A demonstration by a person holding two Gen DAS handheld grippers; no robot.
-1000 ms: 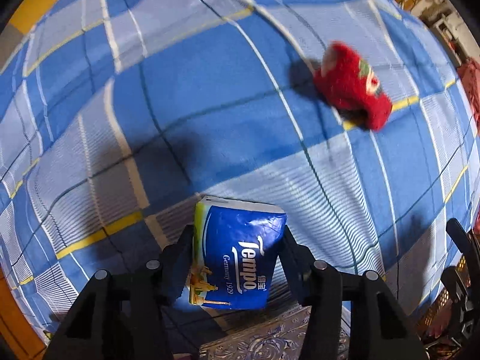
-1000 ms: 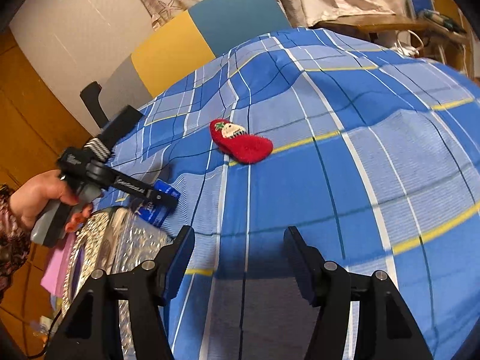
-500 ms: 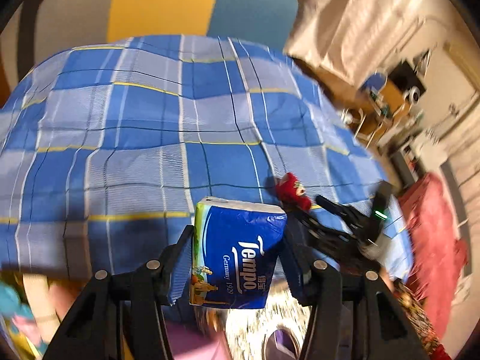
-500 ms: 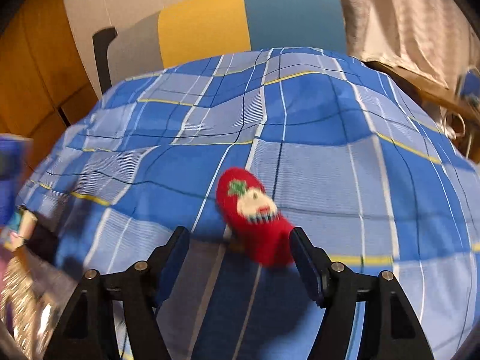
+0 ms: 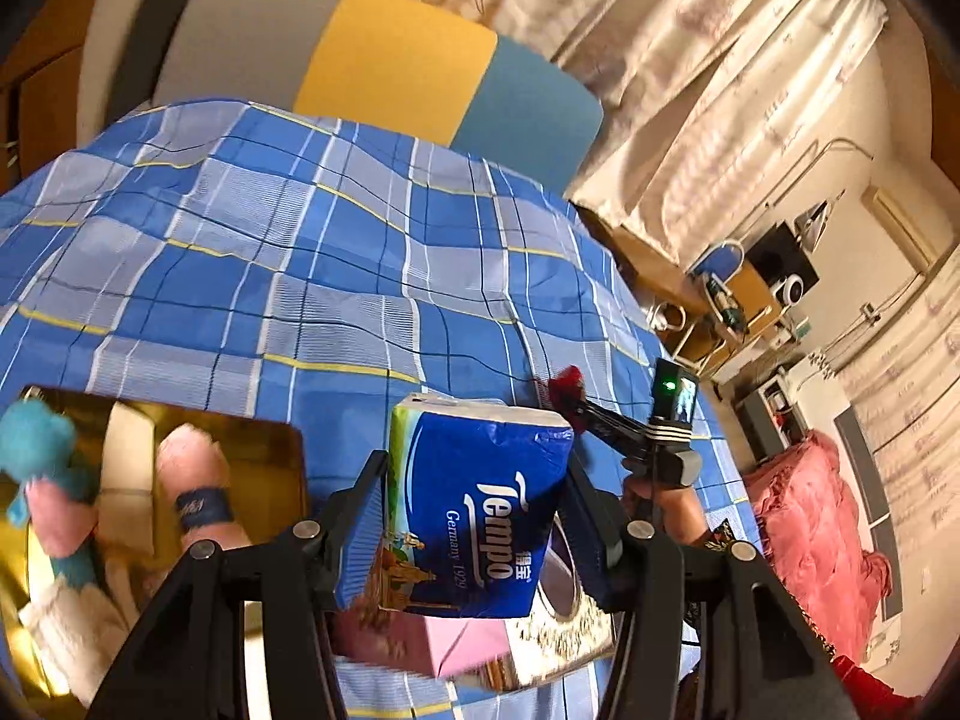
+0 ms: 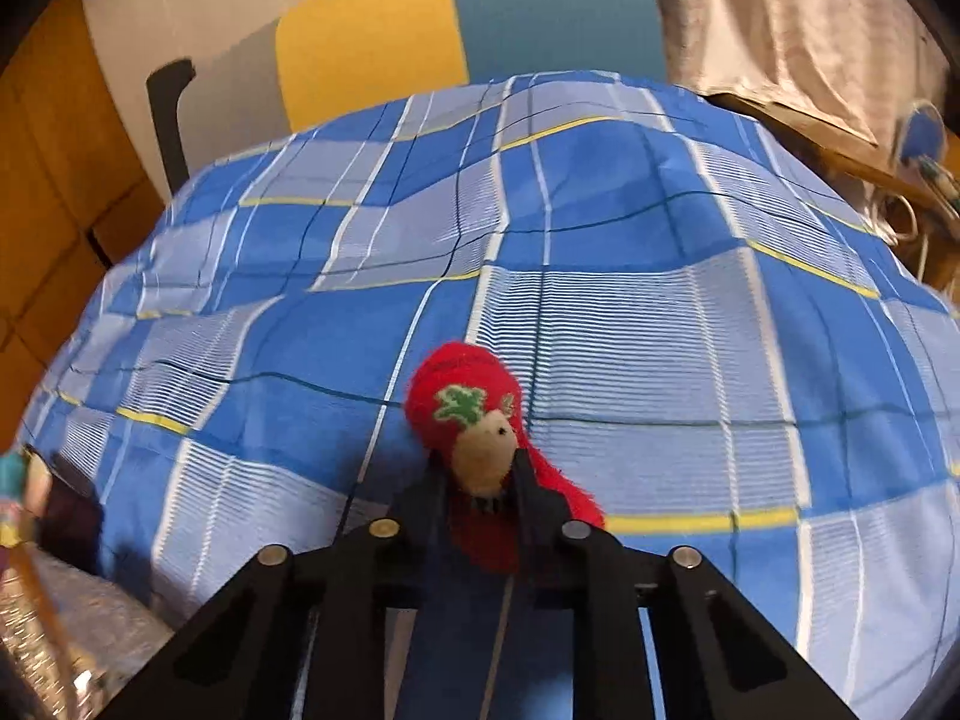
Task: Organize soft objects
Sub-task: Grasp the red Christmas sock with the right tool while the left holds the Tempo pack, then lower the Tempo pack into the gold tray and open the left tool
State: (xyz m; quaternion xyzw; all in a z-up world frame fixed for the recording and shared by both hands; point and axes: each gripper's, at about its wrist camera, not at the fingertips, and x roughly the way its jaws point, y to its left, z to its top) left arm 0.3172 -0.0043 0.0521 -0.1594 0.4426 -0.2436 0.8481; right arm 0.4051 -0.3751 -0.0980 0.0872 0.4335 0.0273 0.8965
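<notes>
My left gripper (image 5: 474, 468) is shut on a blue Tempo tissue pack (image 5: 474, 522) and holds it in the air above the boxes at the bed's near edge. A red Christmas sock (image 6: 462, 384) with a green leaf and a beige face lies on the blue plaid bedspread (image 6: 630, 330). The jaws of my right gripper (image 6: 480, 471) are closing, with the sock's middle pinched between them. In the left wrist view a hand holds the right gripper (image 5: 576, 405) at the sock (image 5: 565, 381).
A gold box (image 5: 258, 450) at lower left holds a blue plush (image 5: 36, 438) and a pink sock (image 5: 192, 474). A pink box (image 5: 456, 642) and a silver patterned box (image 5: 564, 618) sit under the tissue pack. A grey, yellow and blue headboard (image 5: 390, 54) stands behind; furniture and red cloth (image 5: 810, 528) lie right.
My left gripper rose and swung with the tissue pack from over the bedspread to above the boxes. My right gripper came up to the red sock and closed on it.
</notes>
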